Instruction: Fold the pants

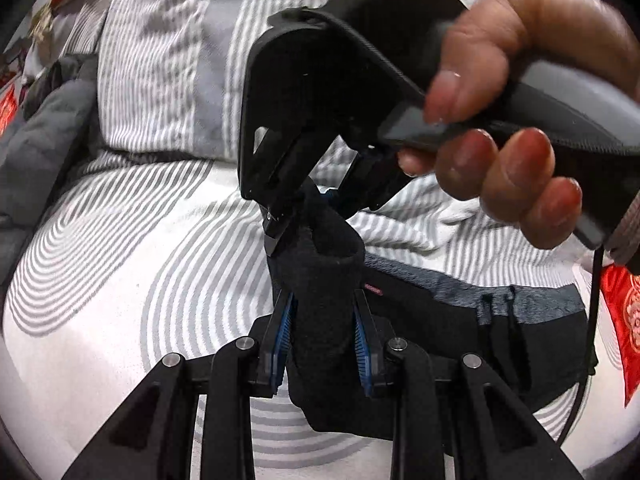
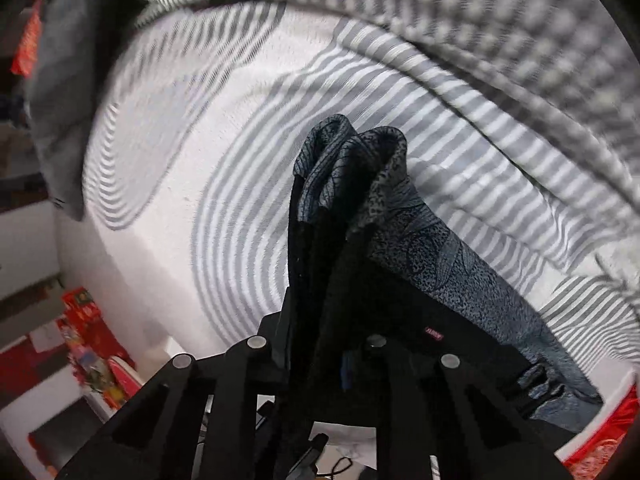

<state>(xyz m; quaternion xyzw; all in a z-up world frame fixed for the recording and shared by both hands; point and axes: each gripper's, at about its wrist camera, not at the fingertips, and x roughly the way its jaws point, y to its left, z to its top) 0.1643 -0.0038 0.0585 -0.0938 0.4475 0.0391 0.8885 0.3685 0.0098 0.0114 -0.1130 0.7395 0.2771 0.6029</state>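
Both claws pinch the same bunch of dark pants (image 1: 320, 272) at frame centre, above the striped bedspread (image 1: 140, 248): left gripper (image 1: 324, 320) from below, right gripper (image 1: 304, 216) from above, likely gathering edges together for a fold.

Two close wrist views, both sharing pants (image 1: 320, 280).
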